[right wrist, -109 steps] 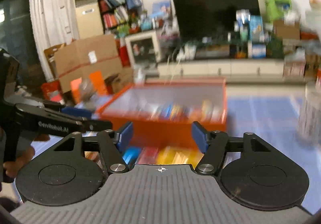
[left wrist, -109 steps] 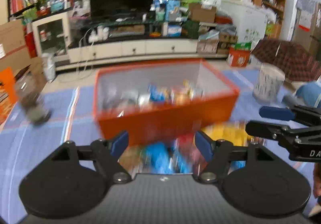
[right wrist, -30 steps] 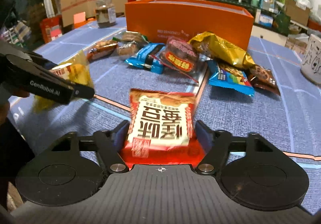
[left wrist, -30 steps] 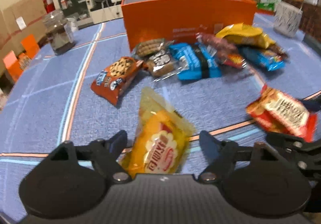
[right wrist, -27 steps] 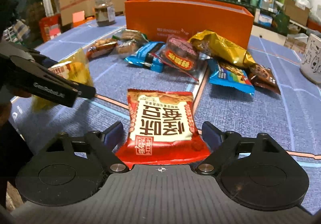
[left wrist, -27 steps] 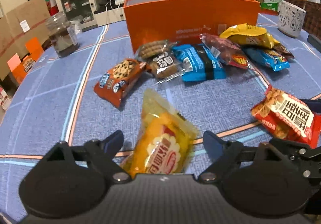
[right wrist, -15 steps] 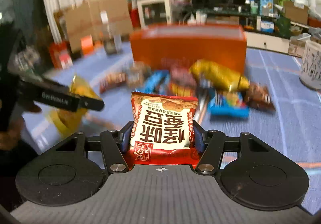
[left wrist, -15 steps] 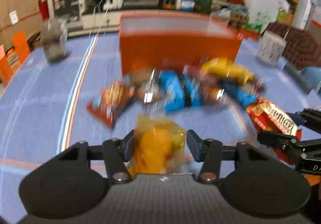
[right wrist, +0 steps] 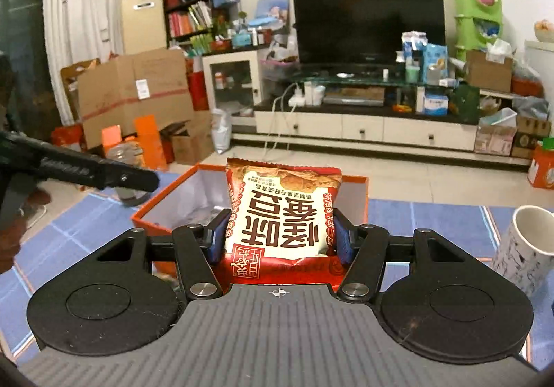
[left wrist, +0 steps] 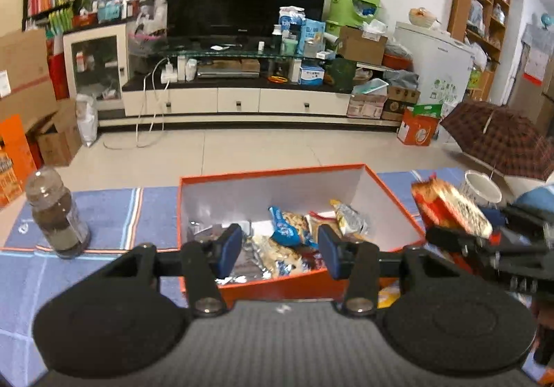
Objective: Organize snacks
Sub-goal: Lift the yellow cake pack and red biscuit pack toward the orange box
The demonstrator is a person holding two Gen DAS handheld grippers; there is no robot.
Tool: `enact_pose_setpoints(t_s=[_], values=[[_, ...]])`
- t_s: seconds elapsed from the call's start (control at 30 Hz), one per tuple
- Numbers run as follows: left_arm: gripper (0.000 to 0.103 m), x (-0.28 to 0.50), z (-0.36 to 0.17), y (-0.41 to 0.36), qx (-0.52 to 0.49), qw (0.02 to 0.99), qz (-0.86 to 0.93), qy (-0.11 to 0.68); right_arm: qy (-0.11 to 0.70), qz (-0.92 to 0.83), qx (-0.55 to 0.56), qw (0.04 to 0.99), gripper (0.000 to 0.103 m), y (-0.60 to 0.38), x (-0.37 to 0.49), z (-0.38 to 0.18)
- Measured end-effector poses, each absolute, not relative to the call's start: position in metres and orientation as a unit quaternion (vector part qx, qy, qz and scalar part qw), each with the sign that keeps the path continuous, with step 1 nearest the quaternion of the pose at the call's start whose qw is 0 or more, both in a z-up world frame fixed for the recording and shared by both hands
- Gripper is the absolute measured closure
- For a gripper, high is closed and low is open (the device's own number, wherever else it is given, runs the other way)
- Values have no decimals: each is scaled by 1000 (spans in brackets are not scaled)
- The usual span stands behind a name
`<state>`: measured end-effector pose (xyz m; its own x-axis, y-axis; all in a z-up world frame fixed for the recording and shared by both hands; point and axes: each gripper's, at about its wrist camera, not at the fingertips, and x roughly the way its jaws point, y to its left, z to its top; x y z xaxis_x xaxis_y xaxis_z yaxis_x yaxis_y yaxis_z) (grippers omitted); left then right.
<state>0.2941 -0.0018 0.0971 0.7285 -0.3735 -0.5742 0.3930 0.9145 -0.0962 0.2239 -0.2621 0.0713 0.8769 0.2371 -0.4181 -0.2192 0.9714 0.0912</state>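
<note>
An orange box (left wrist: 301, 284) with a white inside holds several snack packets (left wrist: 291, 231). My left gripper (left wrist: 279, 250) is open and empty, raised over the box's near side. My right gripper (right wrist: 279, 238) is shut on a red and white snack bag (right wrist: 282, 224) and holds it upright above the box (right wrist: 147, 219). The same bag (left wrist: 450, 210) shows at the right of the left wrist view, just beyond the box's right wall. The yellow packet is not in view.
A brown-filled plastic jar (left wrist: 57, 213) stands on the blue cloth left of the box. A white patterned cup (right wrist: 523, 248) stands to the right. The table's far edge lies just behind the box, with floor and a TV unit beyond.
Both grippers lifted from the table to above the box. The left gripper held the yellow packet half a second ago and is now open and empty. The right gripper still holds the red bag.
</note>
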Motion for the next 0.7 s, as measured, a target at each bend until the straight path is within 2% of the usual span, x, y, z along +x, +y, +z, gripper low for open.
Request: enact_pose_setpoints(t_s=[0.07, 0.17, 0.37, 0.5, 0.6, 0.7], values=[[29, 273, 84, 5, 37, 928, -211, 305, 216, 127, 29, 968, 55, -260, 220, 65], [29, 236, 56, 16, 79, 918, -215, 325, 229, 140, 33, 963, 55, -253, 195, 42], [29, 192, -4, 23, 181, 891, -203, 363, 304, 130, 54, 942, 55, -245, 127, -27], [27, 200, -25, 29, 186, 885, -208, 374, 341, 113, 67, 931, 55, -249, 108, -63], [28, 208, -35, 27, 184, 878, -214, 386, 338, 108, 28, 935, 54, -242, 106, -73], [28, 202, -42, 19, 199, 870, -229, 388, 329, 104, 5, 939, 48, -236, 104, -76]])
